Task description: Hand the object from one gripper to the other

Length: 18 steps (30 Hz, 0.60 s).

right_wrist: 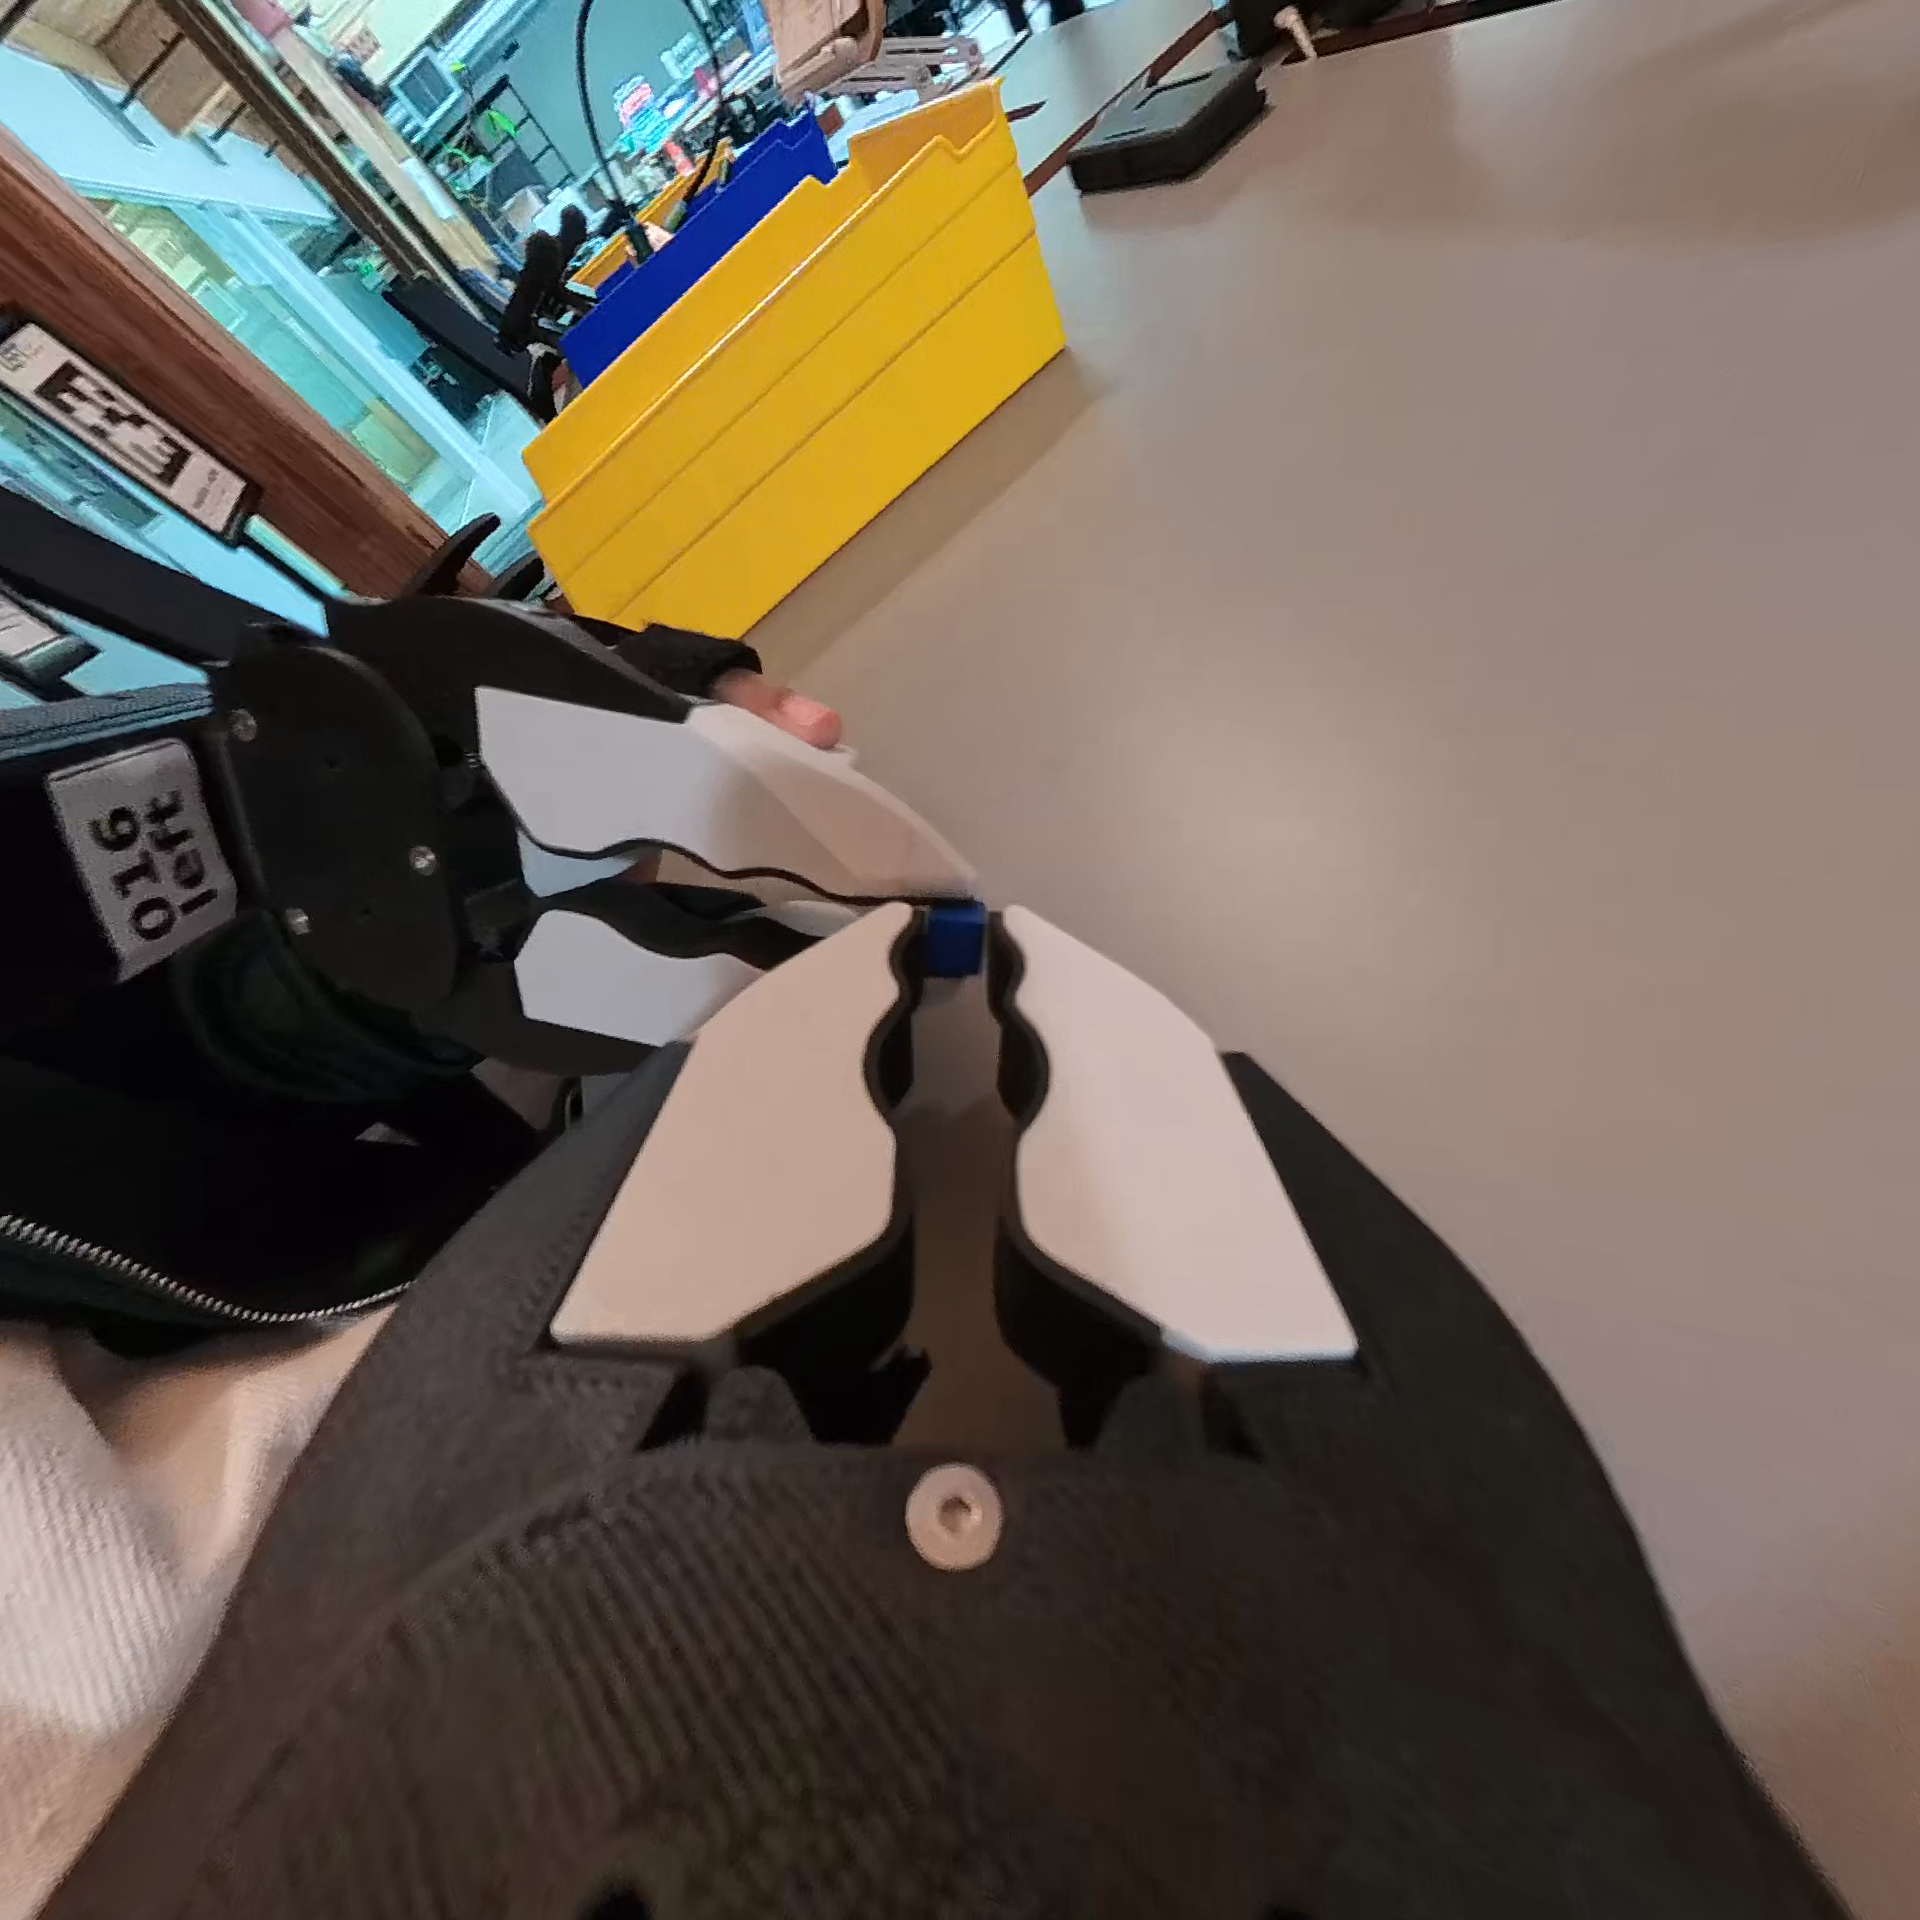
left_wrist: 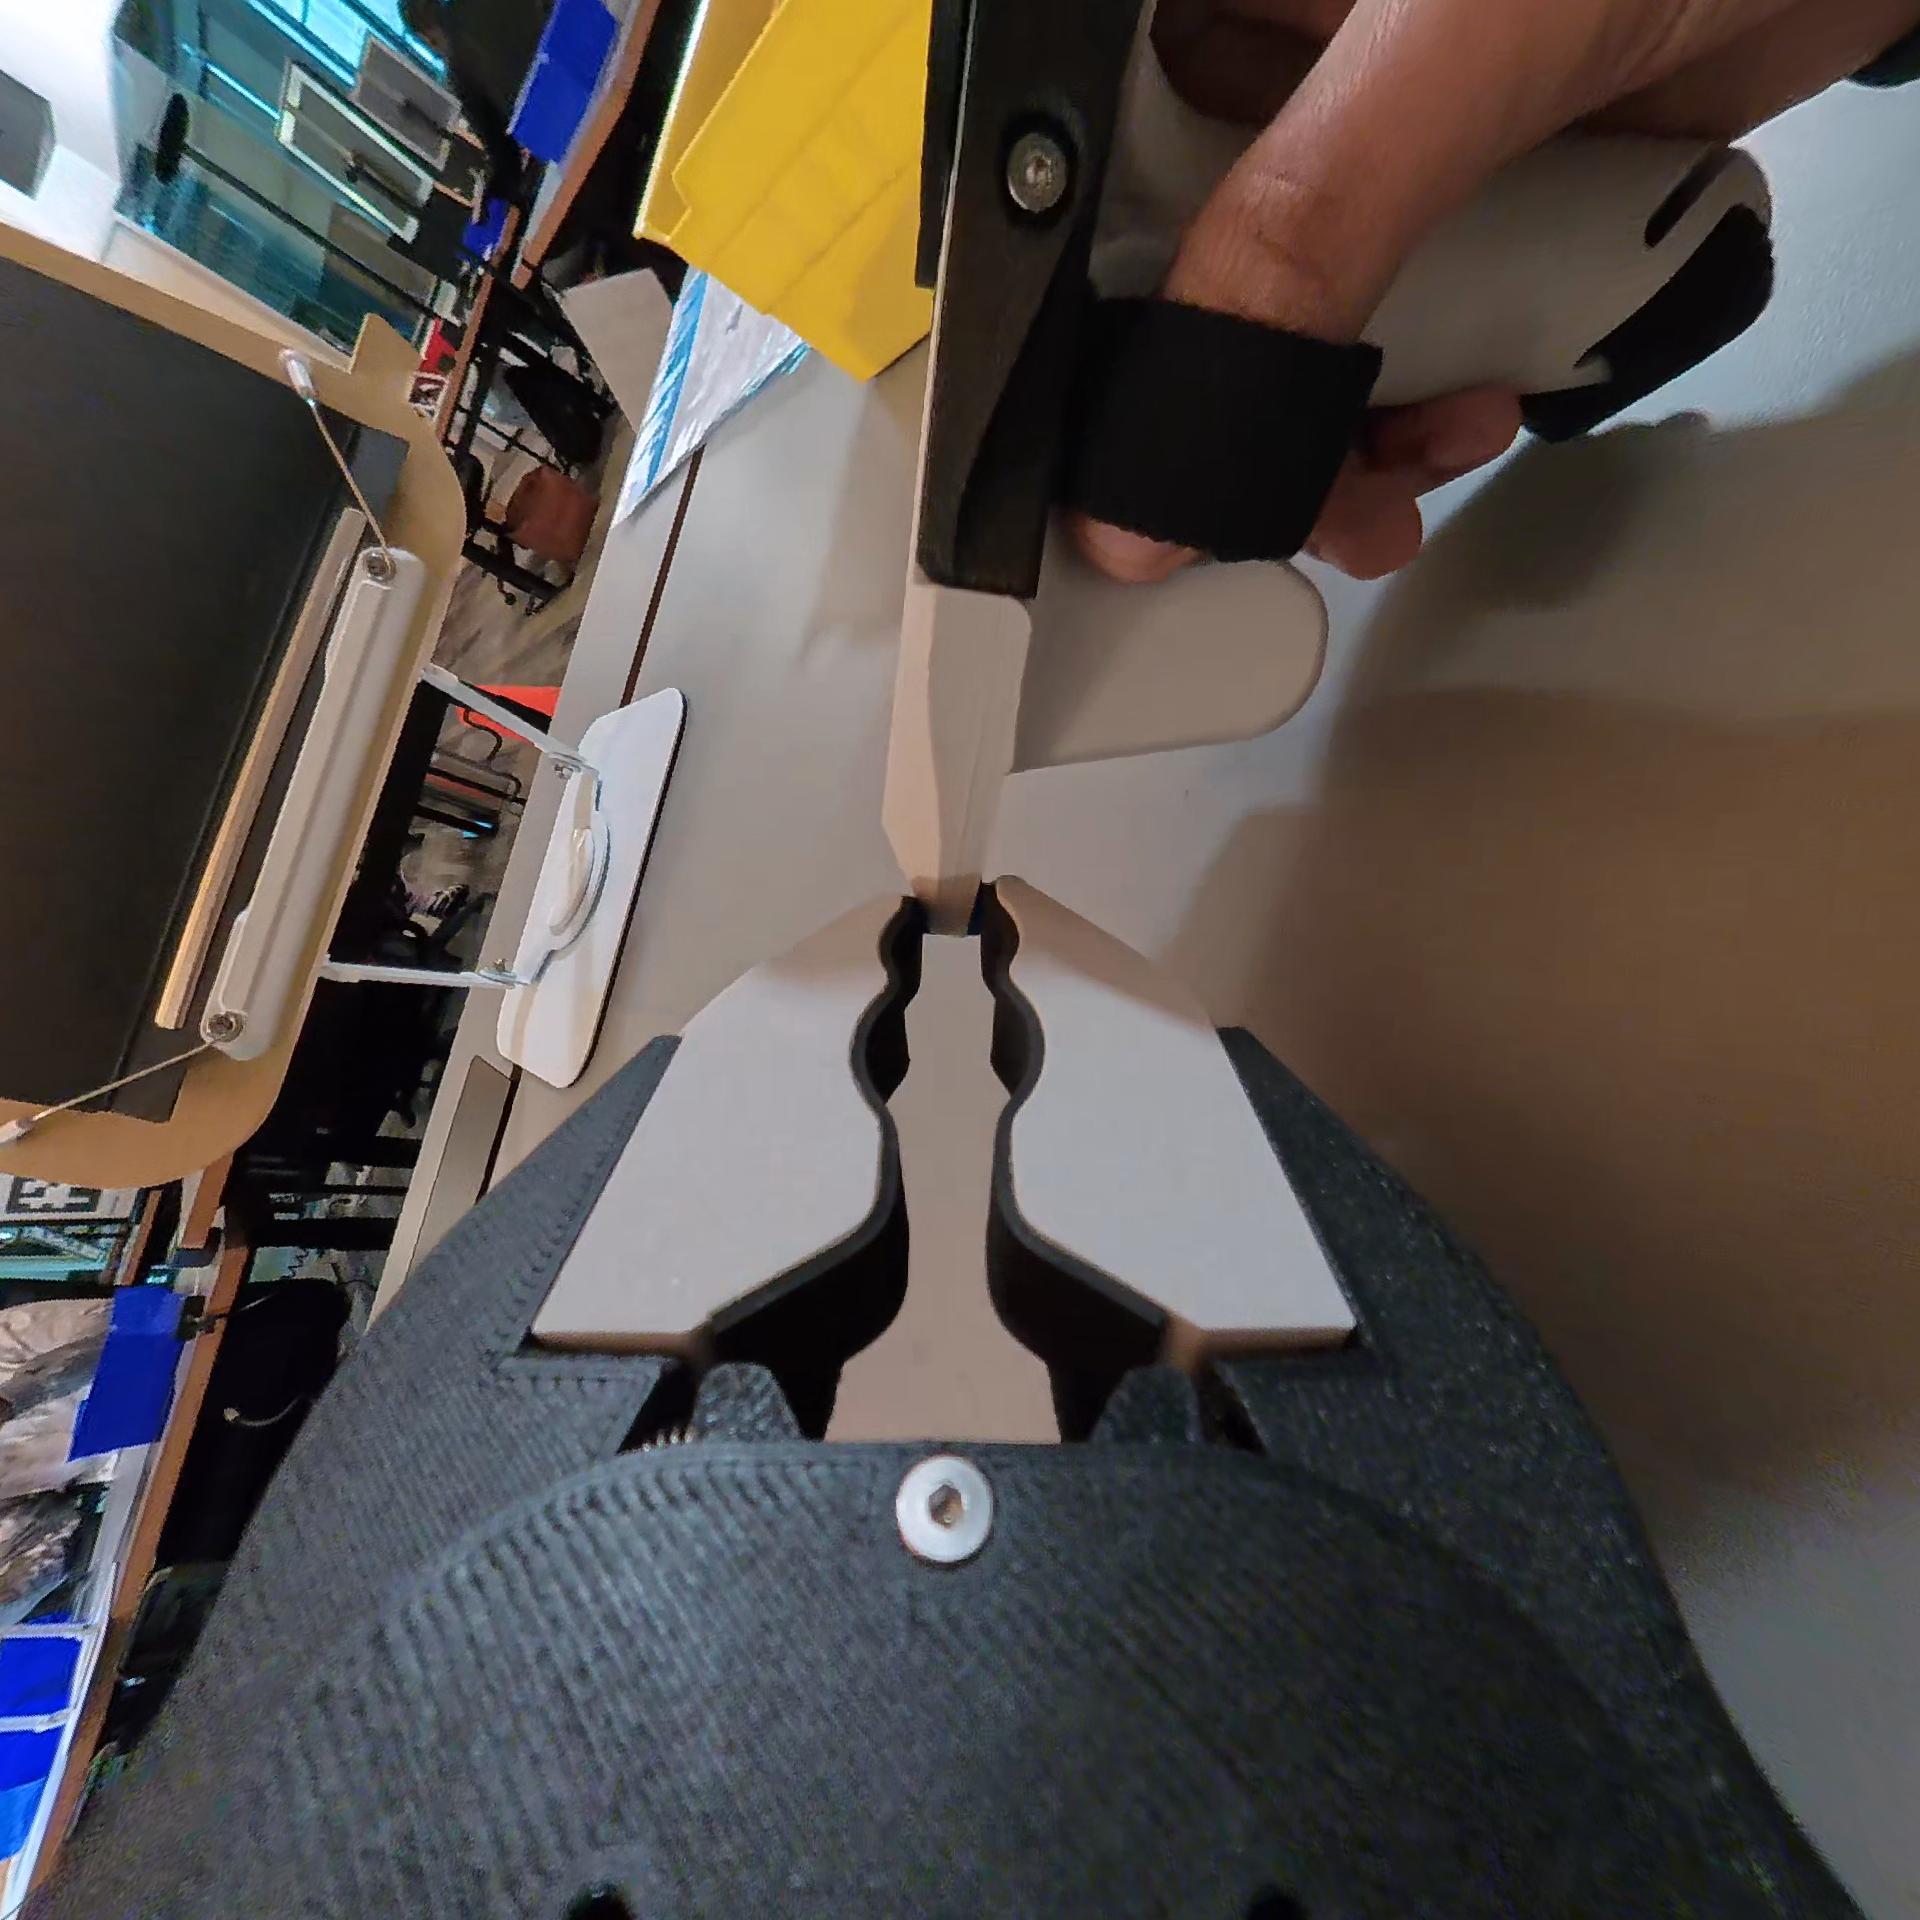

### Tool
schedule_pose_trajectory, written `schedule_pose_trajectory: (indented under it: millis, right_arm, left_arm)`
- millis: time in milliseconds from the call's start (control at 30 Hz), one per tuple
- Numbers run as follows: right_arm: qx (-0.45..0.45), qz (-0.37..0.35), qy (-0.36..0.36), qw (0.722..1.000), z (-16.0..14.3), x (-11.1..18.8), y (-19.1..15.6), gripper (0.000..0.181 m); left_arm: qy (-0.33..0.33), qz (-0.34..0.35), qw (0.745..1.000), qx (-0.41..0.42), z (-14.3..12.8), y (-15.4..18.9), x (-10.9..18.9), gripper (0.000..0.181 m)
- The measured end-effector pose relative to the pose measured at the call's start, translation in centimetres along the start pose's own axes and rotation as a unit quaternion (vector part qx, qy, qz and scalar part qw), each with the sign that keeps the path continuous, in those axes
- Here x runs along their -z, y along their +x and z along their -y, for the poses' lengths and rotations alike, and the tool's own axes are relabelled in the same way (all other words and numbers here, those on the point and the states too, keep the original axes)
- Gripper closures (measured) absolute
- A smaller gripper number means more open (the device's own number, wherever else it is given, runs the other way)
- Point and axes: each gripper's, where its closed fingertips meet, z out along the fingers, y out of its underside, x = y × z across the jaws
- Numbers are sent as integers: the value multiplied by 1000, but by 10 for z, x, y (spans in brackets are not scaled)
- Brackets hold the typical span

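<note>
- Holding the small blue block (right_wrist: 954, 938) at their tips, the right gripper (right_wrist: 954, 925) jaws are clenched on it, above the bench (right_wrist: 1455, 727).
- The left gripper (left_wrist: 951, 920) jaws close around the same spot; whether they bear on the block itself we cannot tell (it is nearly hidden there).
- We should release one side only once the other grips firmly.
- A yellow bin (right_wrist: 810, 416) stands well apart; nothing blocks the exchange.

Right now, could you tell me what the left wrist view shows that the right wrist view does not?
Only the left wrist view shows the hand gripping the right gripper's handle and a white stand. Only the right wrist view shows the blue block clearly, plus a blue bin. Both show the grippers' tips meeting at the block, the yellow bin and the table.
</note>
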Motion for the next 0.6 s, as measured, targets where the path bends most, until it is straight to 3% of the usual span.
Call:
schedule_pose_trajectory:
  millis: [333,500,600]
  right_arm:
    - [-5,-9,-4,1000,3,3,1,171]
    - [-30,48,90,994,31,22,-7,171]
    - [-7,101,159,982,53,39,-24,171]
  left_arm:
    - [15,11,1000,17,0,-3,-2,158]
    - [50,4,991,124,-2,-18,0,144]
    - [94,-23,973,211,-1,-27,6,153]
